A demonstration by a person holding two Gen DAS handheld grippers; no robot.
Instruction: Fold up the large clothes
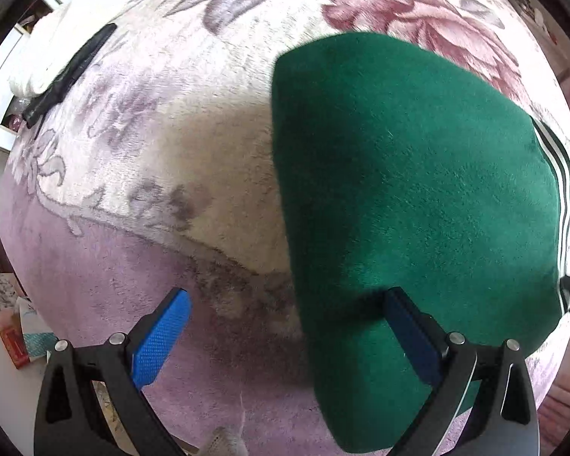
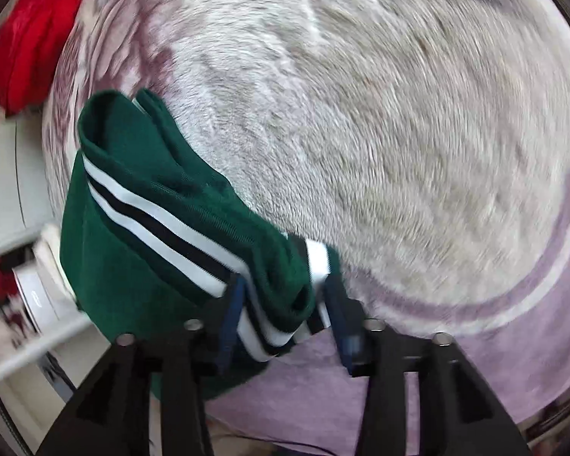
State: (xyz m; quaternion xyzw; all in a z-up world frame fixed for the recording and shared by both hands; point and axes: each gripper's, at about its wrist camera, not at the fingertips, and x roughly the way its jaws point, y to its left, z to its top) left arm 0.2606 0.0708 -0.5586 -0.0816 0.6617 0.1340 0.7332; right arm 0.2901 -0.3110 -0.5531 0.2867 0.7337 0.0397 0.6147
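The folded dark green fleece garment [image 1: 410, 190] with white-and-black striped trim lay on the plush floral blanket [image 1: 152, 174]. The left hand-held gripper [image 1: 285, 326] was spread wide, its fingertip at 3 o'clock over the green edge. The right hand-held gripper [image 2: 285, 304] looked loosened around the striped trim, though blur hid contact.

I'm working in what looks like a home bedroom: a plush floral blanket [image 1: 140, 174] covers a wide soft surface, with white shelving [image 2: 15, 205] and red fabric [image 2: 30, 41] alongside.
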